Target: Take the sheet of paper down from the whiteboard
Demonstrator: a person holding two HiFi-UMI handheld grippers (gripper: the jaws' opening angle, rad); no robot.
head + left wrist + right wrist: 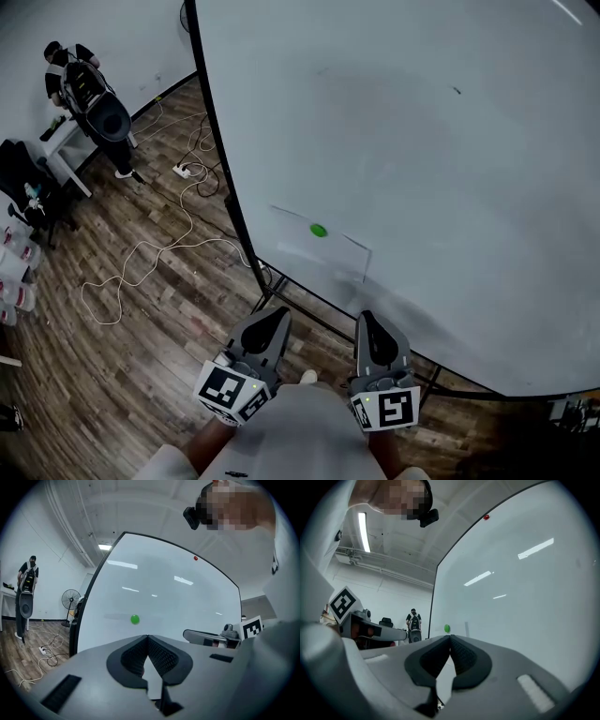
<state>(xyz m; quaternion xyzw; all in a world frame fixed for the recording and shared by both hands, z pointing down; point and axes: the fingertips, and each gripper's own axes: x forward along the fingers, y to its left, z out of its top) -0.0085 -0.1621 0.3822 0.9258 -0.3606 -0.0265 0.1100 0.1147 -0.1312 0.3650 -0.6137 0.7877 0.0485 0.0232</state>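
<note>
A white sheet of paper (pixel 323 248) hangs low on the big whiteboard (pixel 441 159), pinned by a green round magnet (pixel 319 230). My left gripper (pixel 273 317) and right gripper (pixel 367 319) are side by side just short of the board's lower edge, below the sheet and apart from it. Both are shut with nothing between the pads. In the left gripper view the green magnet (pixel 135 619) sits just above the left gripper (pixel 148 637). The right gripper view shows the green magnet (pixel 447 628) and the sheet's edge (pixel 466 629) above the right gripper (pixel 450 637).
A red magnet (pixel 195 558) sits high on the board. A person (pixel 89 94) stands at the far left beside a table (pixel 61 155). White cables (pixel 159 244) and a power strip (pixel 183 171) lie on the wood floor. A fan (pixel 70 599) stands behind the board's left edge.
</note>
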